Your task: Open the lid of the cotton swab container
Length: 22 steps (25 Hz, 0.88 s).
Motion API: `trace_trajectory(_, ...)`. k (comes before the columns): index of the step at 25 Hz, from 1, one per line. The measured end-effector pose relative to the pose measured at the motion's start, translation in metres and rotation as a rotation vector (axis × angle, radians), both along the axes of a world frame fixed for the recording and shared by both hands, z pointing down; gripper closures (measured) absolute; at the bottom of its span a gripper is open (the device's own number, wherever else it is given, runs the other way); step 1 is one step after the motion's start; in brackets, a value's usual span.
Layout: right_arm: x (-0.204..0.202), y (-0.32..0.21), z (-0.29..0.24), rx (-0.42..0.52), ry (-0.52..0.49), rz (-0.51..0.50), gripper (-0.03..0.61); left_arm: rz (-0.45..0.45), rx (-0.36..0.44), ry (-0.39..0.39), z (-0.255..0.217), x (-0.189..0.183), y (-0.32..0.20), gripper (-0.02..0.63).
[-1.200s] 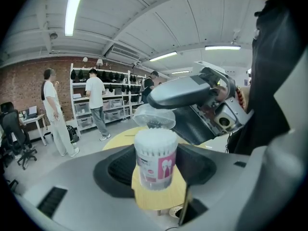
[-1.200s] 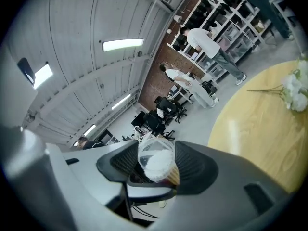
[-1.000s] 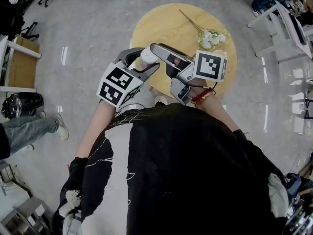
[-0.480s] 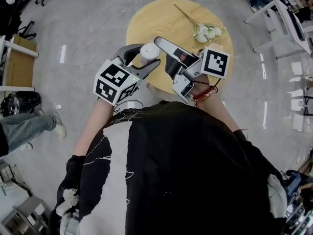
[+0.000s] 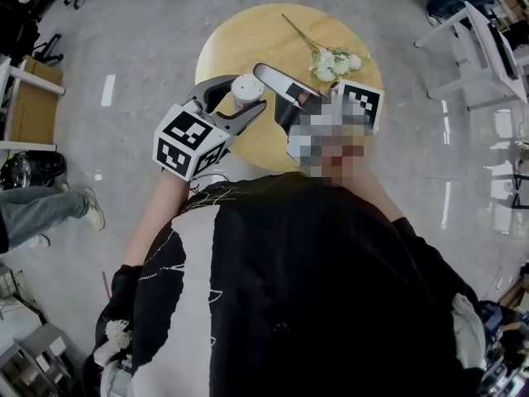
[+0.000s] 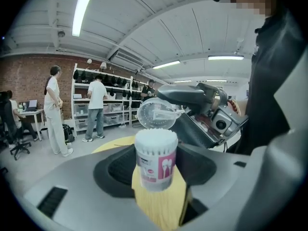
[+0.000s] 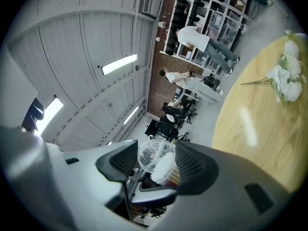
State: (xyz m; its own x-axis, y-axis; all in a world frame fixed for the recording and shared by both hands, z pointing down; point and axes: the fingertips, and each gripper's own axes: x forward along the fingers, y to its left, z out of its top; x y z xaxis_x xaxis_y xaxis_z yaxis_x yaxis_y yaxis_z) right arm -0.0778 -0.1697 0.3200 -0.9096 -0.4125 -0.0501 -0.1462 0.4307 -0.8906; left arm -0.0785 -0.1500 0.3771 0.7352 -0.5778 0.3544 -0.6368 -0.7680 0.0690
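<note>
While the left hand-held gripper (image 6: pixel 155 170) clamps the cotton swab container (image 6: pixel 155 153) steady, the right hand-held gripper (image 7: pixel 154 165) pinches the lid (image 6: pixel 156 113), already off.

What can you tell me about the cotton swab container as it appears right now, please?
The cotton swab container is a small round plastic tub with a white and pink label. It stands upright, packed with white swab tips that show at its open top. The left gripper clamps its sides between both jaws. Its clear lid is off, held by the right gripper just beyond it.
</note>
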Motion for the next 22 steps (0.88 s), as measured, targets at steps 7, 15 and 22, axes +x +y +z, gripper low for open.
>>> trace_trajectory(7,0.001,-0.001,0.013,0.018,0.004,-0.018,0.333,-0.030,0.024,-0.012,0.013,0.000,-0.001,0.351)
trace_trajectory(15,0.066,-0.009,0.004,0.045,-0.008,-0.026,0.333,-0.081,0.031,-0.013,0.007,0.055,-0.002,0.351)
trace_trajectory(22,0.095,-0.010,0.005,0.047,-0.007,-0.061,0.336,-0.110,0.024,-0.025,0.009,0.083,-0.001,0.351)
